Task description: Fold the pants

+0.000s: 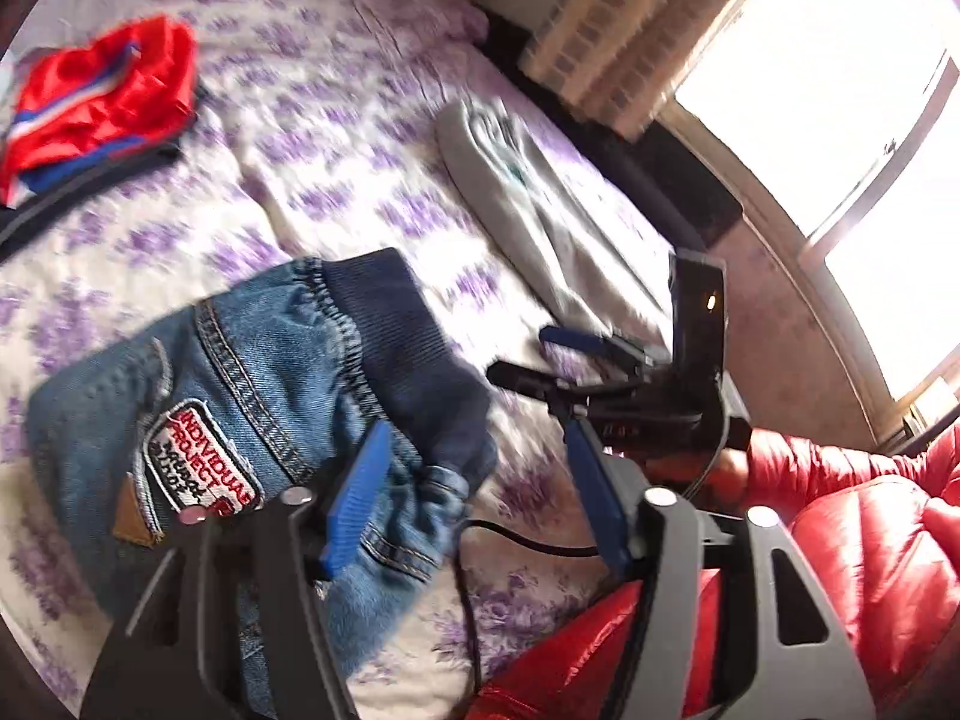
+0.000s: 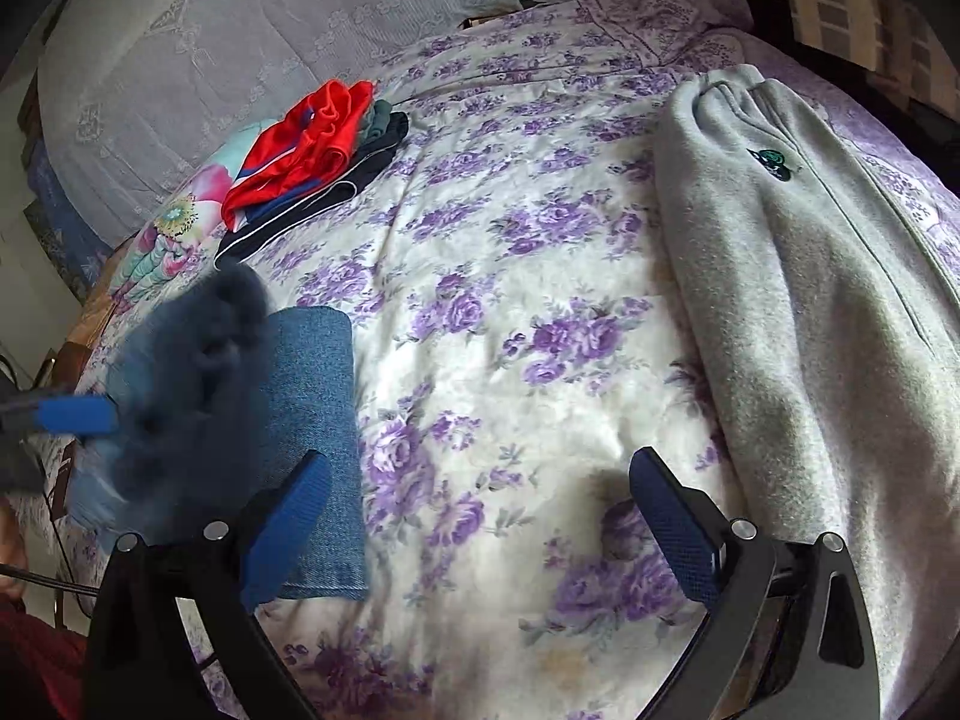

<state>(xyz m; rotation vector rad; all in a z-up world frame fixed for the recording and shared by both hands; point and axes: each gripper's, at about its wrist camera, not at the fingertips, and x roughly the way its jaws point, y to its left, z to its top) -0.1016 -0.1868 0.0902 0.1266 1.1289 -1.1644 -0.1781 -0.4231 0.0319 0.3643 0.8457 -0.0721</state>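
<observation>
Small blue jeans (image 1: 240, 408) with a dark ribbed waistband and a sewn patch lie folded on the flowered bedspread (image 1: 336, 138). My left gripper (image 1: 474, 504) hangs just over their near edge, jaws open; a denim fold lies between the blue pads but they do not press it. In the right wrist view the jeans (image 2: 318, 420) are at the left, their waistband blurred, with a left gripper fingertip (image 2: 78, 414) beside it. My right gripper (image 2: 480, 531) is open over bare bedspread, to the right of the jeans; it also shows as the right gripper (image 1: 519, 354) in the left wrist view.
Grey sweatpants (image 2: 810, 330) lie stretched along the right side of the bed. A pile of folded clothes topped with red shorts (image 2: 300, 144) sits at the far left. A person's red padded sleeve (image 1: 840, 510) and a cable (image 1: 468, 600) are close by. A window (image 1: 840, 90) stands beyond the bed.
</observation>
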